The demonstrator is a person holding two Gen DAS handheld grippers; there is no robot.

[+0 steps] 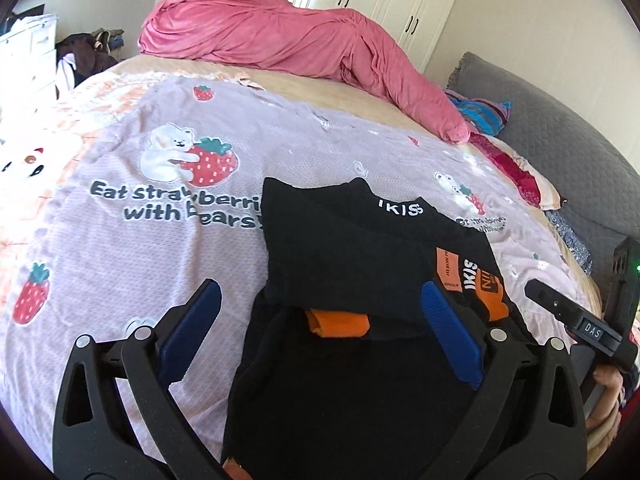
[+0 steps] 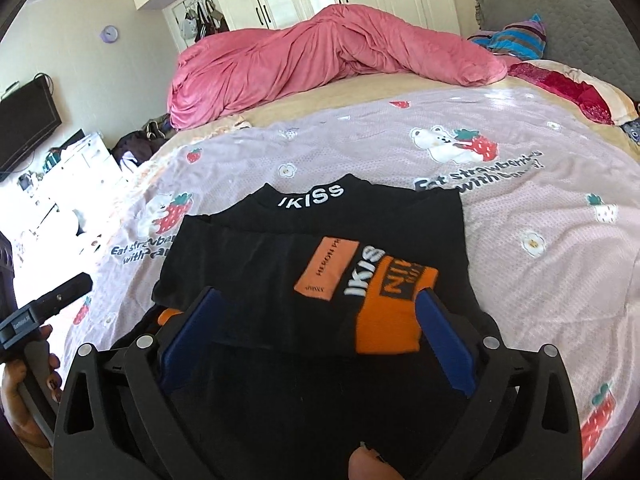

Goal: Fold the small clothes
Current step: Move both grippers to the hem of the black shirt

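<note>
On the bed: black folded garment (image 2: 320,264) lies on lilac strawberry sheet (image 1: 120,256).
Left tool (image 1: 320,308): jaws spread wide, nothing gripped.
Right tool (image 2: 316,312): likewise spread, empty.

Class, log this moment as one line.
left gripper: open | right gripper: open | folded black garment with orange patches: released, on lilac strawberry-print blanket

"IKISS" on black top (image 2: 320,264) collar

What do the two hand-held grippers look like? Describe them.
Both match. The left hand-held gripper and right hand-held gripper have black angular frames with triangular cutouts and silver rivets, carrying flat blue pads. The right one's black handle bar bears a white "DAS" label.
</note>
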